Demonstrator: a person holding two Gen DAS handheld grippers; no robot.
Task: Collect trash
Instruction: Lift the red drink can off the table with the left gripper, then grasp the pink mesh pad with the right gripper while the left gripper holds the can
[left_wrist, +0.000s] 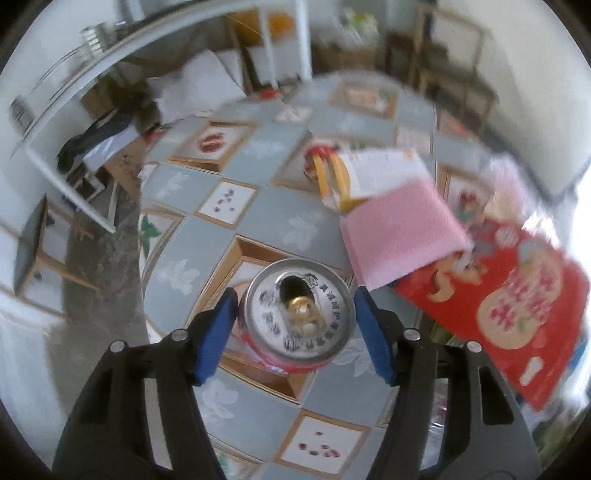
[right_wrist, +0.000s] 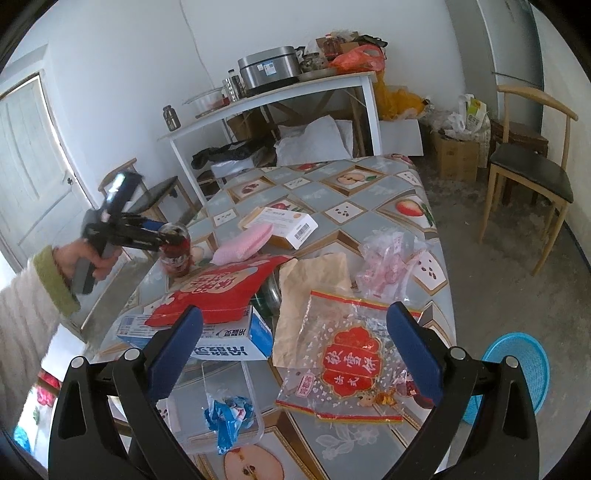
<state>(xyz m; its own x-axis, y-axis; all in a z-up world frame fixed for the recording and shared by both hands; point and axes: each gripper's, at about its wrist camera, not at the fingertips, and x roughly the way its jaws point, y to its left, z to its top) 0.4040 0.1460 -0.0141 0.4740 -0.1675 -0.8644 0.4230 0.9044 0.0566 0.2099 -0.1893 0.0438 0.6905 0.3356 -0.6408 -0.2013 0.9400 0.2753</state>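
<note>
My right tongs (right_wrist: 295, 312) stand wide apart with nothing between them, parked low over the near end of the counter (right_wrist: 351, 446). I keep them there, I think, so they are ready for the closest litter: a crumpled blue wrapper (right_wrist: 229, 417) lying in a clear tray, and just ahead a clear bag (right_wrist: 347, 362) with a red label, flat on the cloth.

Beyond those, a blue box (right_wrist: 229, 343) sits under a red bag (right_wrist: 221, 291), and a pink cloth (right_wrist: 243, 240) lies farther on. None of these is being touched.

At the left edge of the counter, my left tongs (left_wrist: 294, 295) are clamped on the can (left_wrist: 299, 314), one blue pad against each side of its body. It stays upright with its opened top facing the camera. Coming from above lets the pads take the round wall squarely. The picture is blurred, so I cannot tell whether its base is clear of the cloth.

The blue basket (right_wrist: 517, 365) on the floor to my right looks the likely place for it, well apart from the can, so a carry across the counter seems needed.
</note>
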